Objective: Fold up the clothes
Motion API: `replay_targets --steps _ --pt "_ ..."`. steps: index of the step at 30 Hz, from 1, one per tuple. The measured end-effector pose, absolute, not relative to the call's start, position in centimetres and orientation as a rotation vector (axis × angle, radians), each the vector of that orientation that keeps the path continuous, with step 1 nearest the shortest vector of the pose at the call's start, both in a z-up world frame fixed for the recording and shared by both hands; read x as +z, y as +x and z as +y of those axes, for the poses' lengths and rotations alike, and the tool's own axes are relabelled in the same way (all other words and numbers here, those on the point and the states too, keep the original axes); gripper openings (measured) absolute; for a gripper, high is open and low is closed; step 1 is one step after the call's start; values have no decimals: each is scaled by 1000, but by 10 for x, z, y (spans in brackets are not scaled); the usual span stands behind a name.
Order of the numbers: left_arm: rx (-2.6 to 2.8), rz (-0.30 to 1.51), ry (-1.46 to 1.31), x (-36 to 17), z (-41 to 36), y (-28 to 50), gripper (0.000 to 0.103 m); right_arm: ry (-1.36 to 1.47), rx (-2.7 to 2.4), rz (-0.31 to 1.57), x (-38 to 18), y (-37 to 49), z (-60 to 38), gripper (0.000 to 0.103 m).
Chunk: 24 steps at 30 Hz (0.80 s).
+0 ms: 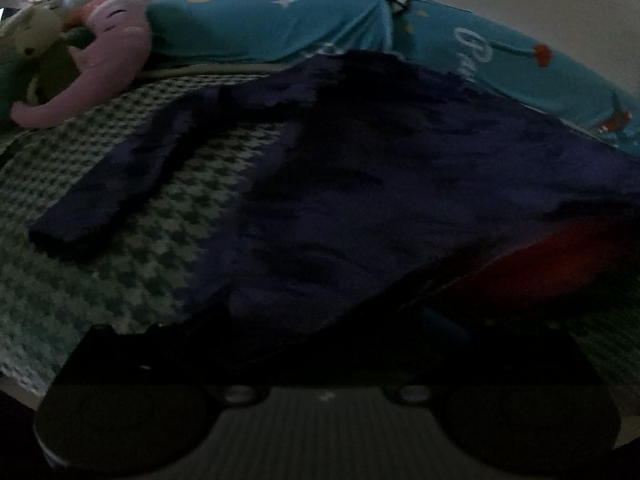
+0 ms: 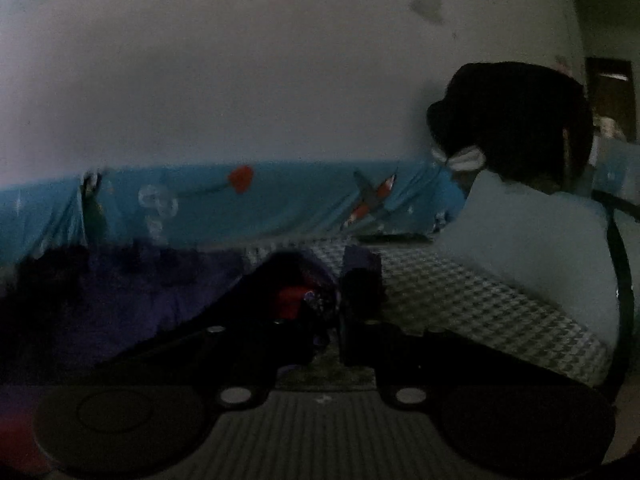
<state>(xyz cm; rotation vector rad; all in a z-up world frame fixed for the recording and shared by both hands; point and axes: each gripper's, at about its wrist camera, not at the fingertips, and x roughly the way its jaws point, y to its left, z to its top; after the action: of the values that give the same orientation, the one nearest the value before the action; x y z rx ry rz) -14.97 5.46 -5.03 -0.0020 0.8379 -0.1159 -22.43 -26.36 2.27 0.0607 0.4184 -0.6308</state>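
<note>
A dark purple garment (image 1: 380, 168) lies spread on the checked bed cover (image 1: 100, 280), with one sleeve (image 1: 120, 184) stretched out to the left. Its right edge is lifted and shows a red lining (image 1: 560, 264). The near hem runs up to my left gripper (image 1: 320, 320), whose fingers are lost in the dark cloth. In the right wrist view the same garment (image 2: 140, 292) sits at lower left. My right gripper (image 2: 332, 304) has its fingers (image 2: 360, 292) close together, pinching a bunched edge with red lining (image 2: 292, 296) between them.
A teal printed sheet (image 1: 320, 20) runs along the wall at the back of the bed. Plush toys, one a pink elephant (image 1: 116, 52), sit at the far left. A person in a pale blue top (image 2: 520, 248) sits on the bed's right side.
</note>
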Motion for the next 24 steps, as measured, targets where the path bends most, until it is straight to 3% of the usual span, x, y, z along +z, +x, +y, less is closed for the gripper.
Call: replay_targets --steps 5,10,24 --pt "-73 843 -32 -50 67 -148 103 262 -655 573 8 -224 -293 16" --pt "-41 840 -22 -51 72 -149 103 344 -709 580 7 -233 -304 25" --pt "44 865 -62 -57 87 -149 103 347 -680 527 15 -244 -297 27"
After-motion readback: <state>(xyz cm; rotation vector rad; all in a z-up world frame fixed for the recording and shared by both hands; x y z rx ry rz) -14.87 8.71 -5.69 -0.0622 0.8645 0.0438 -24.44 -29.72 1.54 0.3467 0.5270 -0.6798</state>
